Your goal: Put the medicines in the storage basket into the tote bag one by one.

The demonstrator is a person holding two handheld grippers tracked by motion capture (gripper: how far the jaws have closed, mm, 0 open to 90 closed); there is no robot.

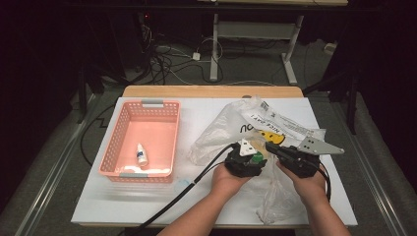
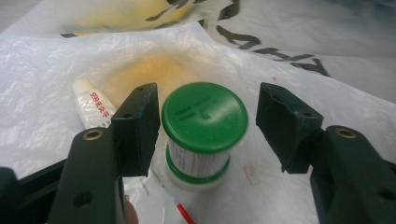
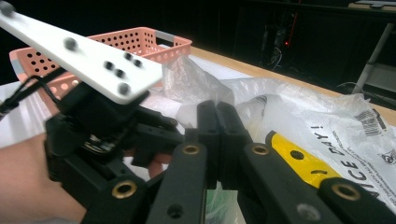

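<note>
Pink plastic marks the basket [image 1: 140, 142] at the left of the white tabletop [image 1: 98, 206] in the high view; one small dropper bottle [image 1: 141, 154] already lies inside it. Both hands work at the crumpled plastic bag [image 1: 236, 128] in the middle, the left claw [image 1: 253, 160] and right claw [image 1: 270, 147] close together there.

From the left gripper view, the left claw [image 2: 208, 123] stands spread around a green-capped bottle [image 2: 203, 133] that rests on the bag; one pad sits just beside the cap, the other stays apart, so nothing is pinched yet. A small white tube [image 2: 95, 108] lies just beside it.

Along the right gripper view, the right claw [image 3: 217, 135] is pressed together, apparently pinching bag film, with the basket behind.

Judging by this, unpacking is partly done: the bottle and tube remain to move.
</note>
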